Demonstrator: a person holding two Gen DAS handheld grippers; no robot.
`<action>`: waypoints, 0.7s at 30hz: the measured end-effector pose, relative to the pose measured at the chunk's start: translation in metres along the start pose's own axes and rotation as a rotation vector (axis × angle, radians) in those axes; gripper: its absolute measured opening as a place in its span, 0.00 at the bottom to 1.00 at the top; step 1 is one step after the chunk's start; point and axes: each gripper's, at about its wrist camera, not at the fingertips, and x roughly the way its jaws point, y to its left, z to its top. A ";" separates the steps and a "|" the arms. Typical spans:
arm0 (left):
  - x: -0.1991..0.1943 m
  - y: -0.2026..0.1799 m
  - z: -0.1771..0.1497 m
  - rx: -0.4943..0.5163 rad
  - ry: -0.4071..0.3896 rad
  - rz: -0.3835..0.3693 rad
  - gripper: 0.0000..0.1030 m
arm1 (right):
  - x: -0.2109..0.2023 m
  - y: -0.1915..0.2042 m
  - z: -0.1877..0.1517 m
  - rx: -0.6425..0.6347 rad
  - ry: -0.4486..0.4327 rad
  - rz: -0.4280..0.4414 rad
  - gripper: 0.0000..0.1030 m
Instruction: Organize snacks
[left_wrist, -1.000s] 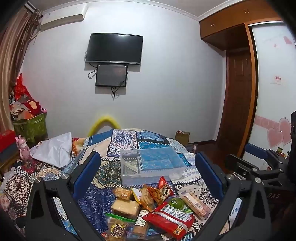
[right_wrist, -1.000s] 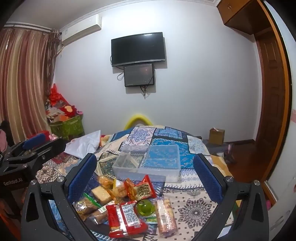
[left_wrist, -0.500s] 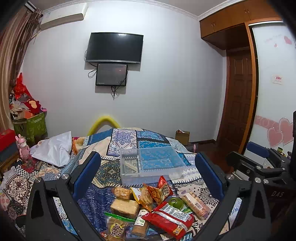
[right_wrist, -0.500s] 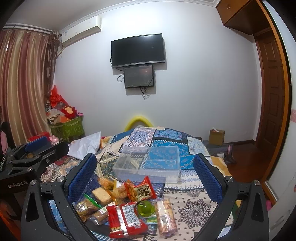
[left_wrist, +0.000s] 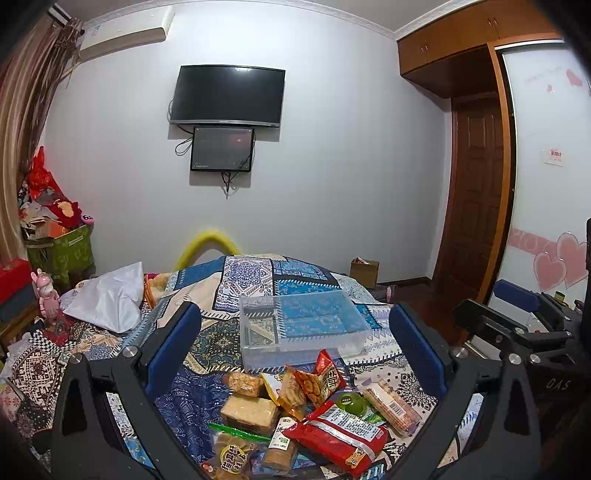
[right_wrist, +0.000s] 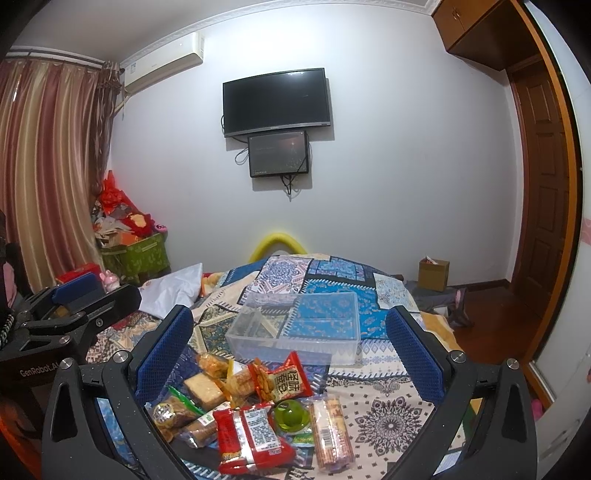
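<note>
A pile of wrapped snacks lies on the patterned bedspread: a red packet (left_wrist: 338, 437) (right_wrist: 247, 437), a red-orange peanut bag (left_wrist: 319, 380) (right_wrist: 282, 382), a green jelly cup (left_wrist: 351, 404) (right_wrist: 291, 415), a long biscuit roll (left_wrist: 391, 404) (right_wrist: 330, 430) and tan cakes (left_wrist: 249, 410) (right_wrist: 203, 389). A clear plastic box (left_wrist: 303, 328) (right_wrist: 295, 326) stands empty just beyond them. My left gripper (left_wrist: 295, 343) and right gripper (right_wrist: 291, 343) are both open and empty, held above the pile. Each gripper shows at the edge of the other's view.
A white pillow (left_wrist: 107, 299) (right_wrist: 173, 291) lies at the bed's left. A green bin of clutter (right_wrist: 133, 254) stands by the curtain. A cardboard box (right_wrist: 434, 275) sits on the wooden floor near the door (left_wrist: 472, 199). A TV (left_wrist: 227, 96) hangs on the far wall.
Both views have tilted up very slightly. The grippers stay open and the snacks and box have not moved.
</note>
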 end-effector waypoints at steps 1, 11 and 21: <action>0.000 0.000 0.000 0.000 0.000 0.000 1.00 | 0.000 0.000 0.000 0.001 -0.001 0.000 1.00; 0.001 0.001 -0.001 0.001 0.000 0.000 1.00 | -0.001 -0.001 -0.001 0.003 -0.005 0.003 1.00; 0.000 0.001 0.000 0.003 -0.003 0.000 1.00 | -0.002 -0.001 -0.002 0.005 -0.007 0.011 1.00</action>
